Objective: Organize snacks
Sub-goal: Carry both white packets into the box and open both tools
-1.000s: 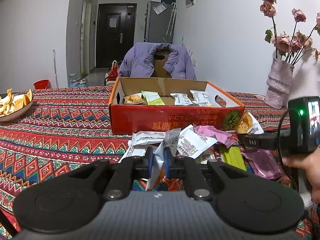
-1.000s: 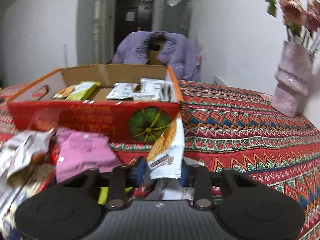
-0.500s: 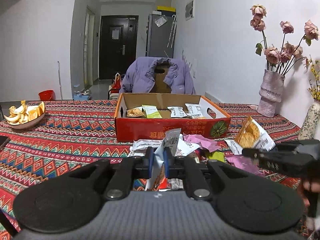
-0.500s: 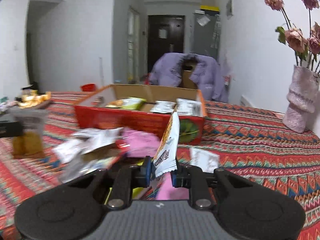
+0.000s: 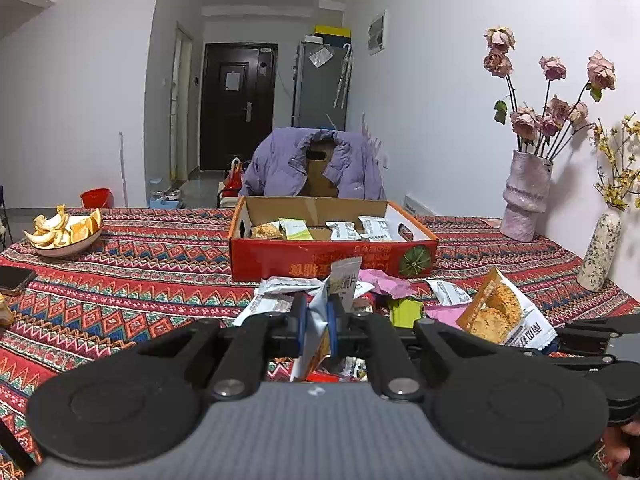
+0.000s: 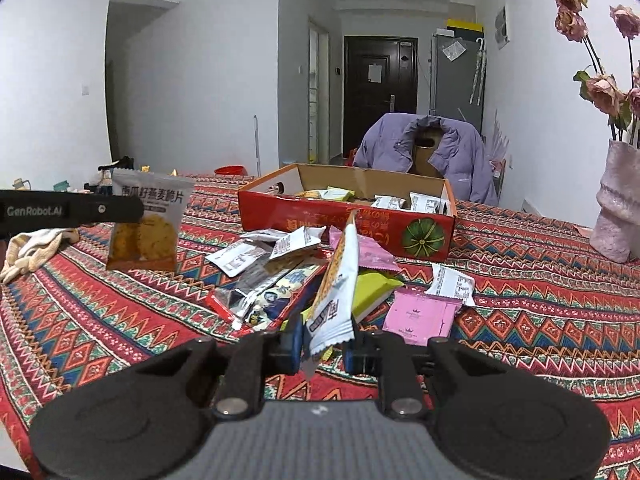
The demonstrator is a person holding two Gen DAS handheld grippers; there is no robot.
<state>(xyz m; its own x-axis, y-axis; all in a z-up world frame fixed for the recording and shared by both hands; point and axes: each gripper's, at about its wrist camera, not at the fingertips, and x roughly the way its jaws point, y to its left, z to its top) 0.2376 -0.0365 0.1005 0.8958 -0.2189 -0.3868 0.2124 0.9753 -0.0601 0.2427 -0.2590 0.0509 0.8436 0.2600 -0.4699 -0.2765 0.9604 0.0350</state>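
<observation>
A red cardboard box [image 5: 332, 260] with several snack packets inside sits mid-table; it also shows in the right wrist view [image 6: 348, 222]. A pile of loose packets [image 6: 276, 268] lies in front of it. My left gripper [image 5: 317, 322] is shut on a white and orange cracker packet [image 5: 340, 284], held above the table; the same packet shows from the side in the right wrist view [image 6: 146, 224]. My right gripper [image 6: 323, 344] is shut on a similar cracker packet [image 6: 338, 284], also seen in the left wrist view [image 5: 500, 312].
A pink vase of dried roses [image 5: 524, 196] and a speckled vase [image 5: 600, 252] stand at the right. A bowl of orange peel [image 5: 64, 232] and a phone [image 5: 14, 278] are at the left. A cloth [image 6: 32, 246] lies far left. A chair with a purple jacket [image 5: 316, 164] stands behind.
Both grippers have lifted and pulled back from the box, each keeping its cracker packet. The right gripper swung its view left, bringing the left gripper's packet into sight.
</observation>
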